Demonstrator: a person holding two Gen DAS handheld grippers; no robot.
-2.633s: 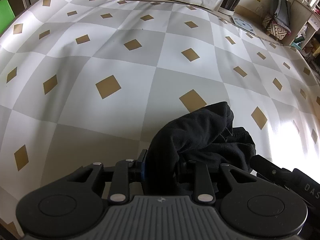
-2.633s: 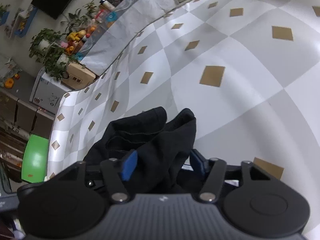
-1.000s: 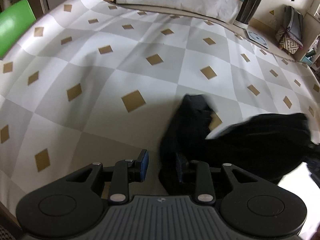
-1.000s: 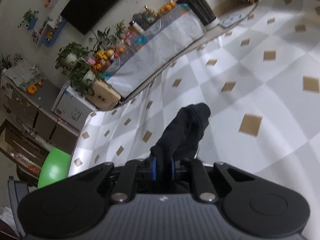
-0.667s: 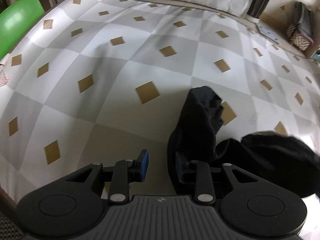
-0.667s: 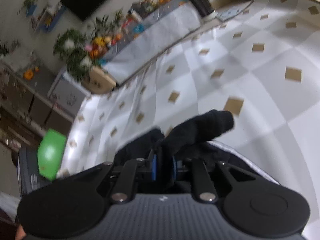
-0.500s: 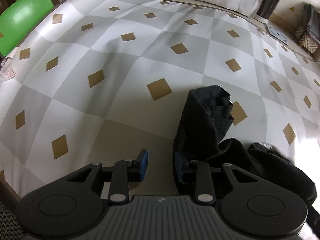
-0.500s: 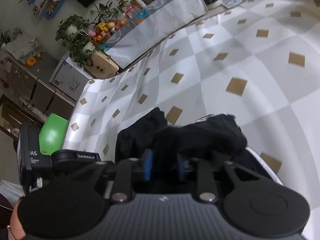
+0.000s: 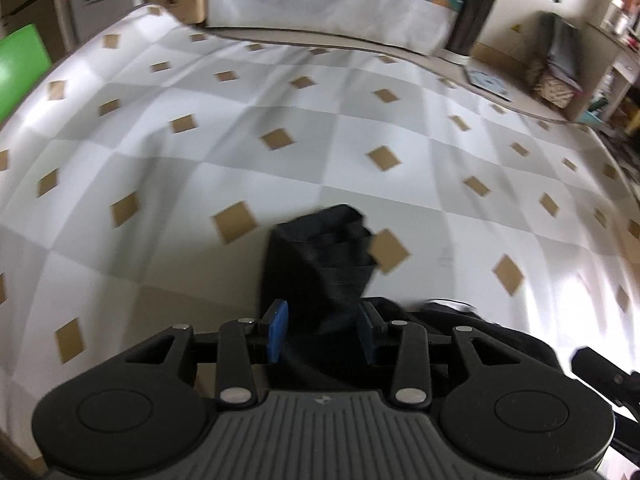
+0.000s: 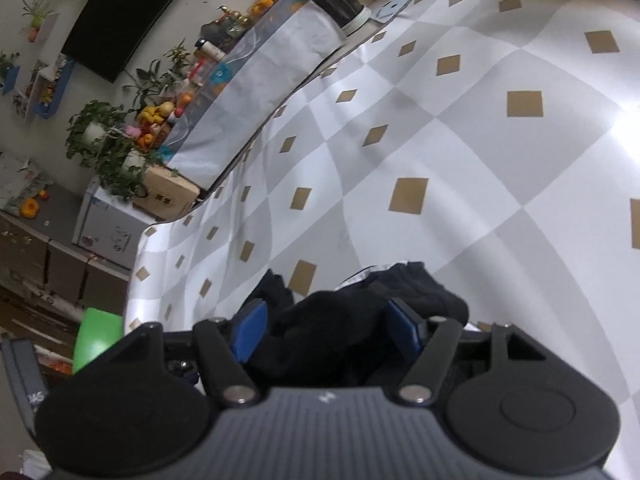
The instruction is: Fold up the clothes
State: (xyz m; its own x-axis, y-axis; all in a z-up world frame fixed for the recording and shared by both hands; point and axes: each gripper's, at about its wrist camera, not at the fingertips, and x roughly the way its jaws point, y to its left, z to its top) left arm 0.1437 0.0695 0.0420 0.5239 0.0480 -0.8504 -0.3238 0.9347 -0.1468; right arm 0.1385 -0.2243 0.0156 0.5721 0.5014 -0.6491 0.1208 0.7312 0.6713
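Loosely bunched black garment (image 9: 320,264) points away; both jaws opening, garment between.

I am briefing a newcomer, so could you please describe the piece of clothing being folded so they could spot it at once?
Look at the big table covered with a grey-and-white checked cloth with tan diamonds. At its near edge, between the two grippers, lies a crumpled black garment. It is the only thing on the cloth, and the only black one.

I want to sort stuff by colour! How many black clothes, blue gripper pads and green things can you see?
Black clothes: 1, a bunched black garment
Blue pads: 4, two each on the left gripper and the right gripper
Green things: 1, a green object beyond the table's edge
Total: 6
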